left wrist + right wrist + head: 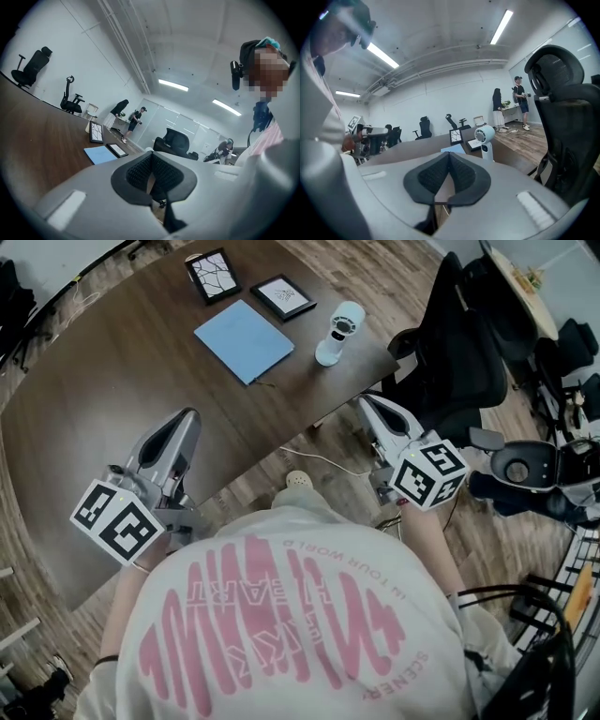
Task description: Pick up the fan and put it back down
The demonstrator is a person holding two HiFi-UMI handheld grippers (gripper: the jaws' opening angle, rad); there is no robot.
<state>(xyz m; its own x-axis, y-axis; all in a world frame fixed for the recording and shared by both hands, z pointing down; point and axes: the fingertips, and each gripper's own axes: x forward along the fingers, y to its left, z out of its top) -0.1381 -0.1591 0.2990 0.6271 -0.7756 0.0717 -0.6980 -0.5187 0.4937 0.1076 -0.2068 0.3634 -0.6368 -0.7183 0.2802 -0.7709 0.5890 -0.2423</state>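
Right tongs [366,402], closed, hover well apart from the fan [338,331].

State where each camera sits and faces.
Head view: on the person's head, steeply down at table and fan; shows shirt, left gripper, right gripper.
Left gripper view: on that gripper, across the table toward the blue folder; shows its closed fingers.
Right gripper view: on that gripper, toward the fan; shows its closed fingers.
Shared: head and right gripper views show the fan.

White fan [337,332], upright, near table's edge, beside blue sheet [244,340]
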